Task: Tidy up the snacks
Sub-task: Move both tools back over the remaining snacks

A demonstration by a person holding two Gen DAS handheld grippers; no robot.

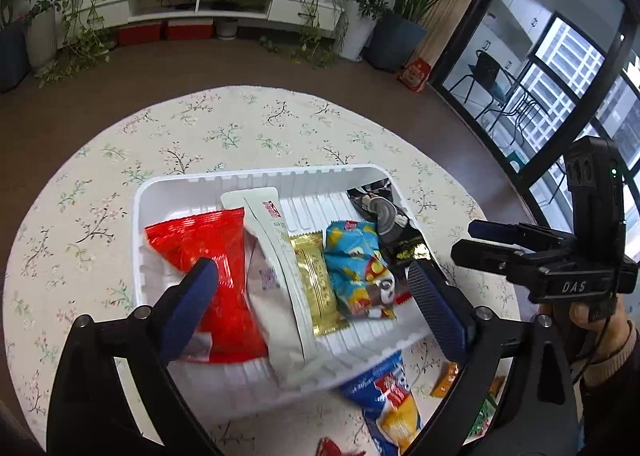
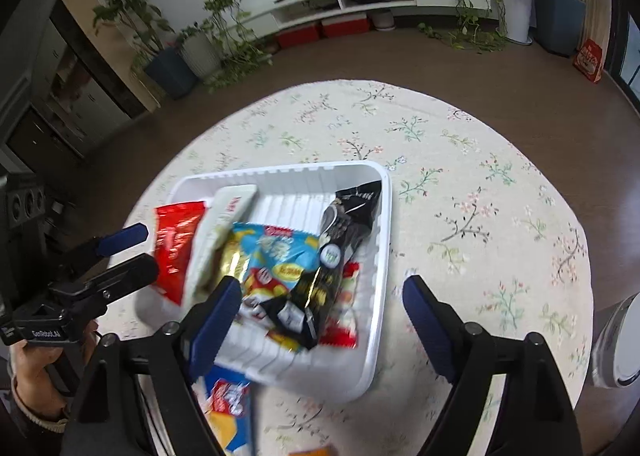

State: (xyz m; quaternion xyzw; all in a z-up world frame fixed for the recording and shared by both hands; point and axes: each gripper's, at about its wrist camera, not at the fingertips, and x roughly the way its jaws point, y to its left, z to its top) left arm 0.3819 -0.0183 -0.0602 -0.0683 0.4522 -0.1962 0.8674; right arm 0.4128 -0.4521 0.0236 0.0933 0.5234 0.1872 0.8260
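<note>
Left wrist, ribbed white plastic tray (image 1: 256, 179), crinkly foil packets (image 1: 208, 252)

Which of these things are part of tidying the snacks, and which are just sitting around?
Part of the job: white tray, red packet, gold bar, black packet, blue chips bag waiting outside the tray.

Just around: floral tablecloth, potted plants, red boxes.

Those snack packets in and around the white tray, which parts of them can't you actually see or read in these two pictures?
- Blue packet outside the white tray: left wrist view, lower end cut off by the gripper frame; right wrist view, blurred.
- Orange packet: left wrist view, mostly behind the left gripper's finger.
- Red packet: left wrist view, near corner covered by a blue finger pad.
- Black packet: both views, print too small to read.
</note>
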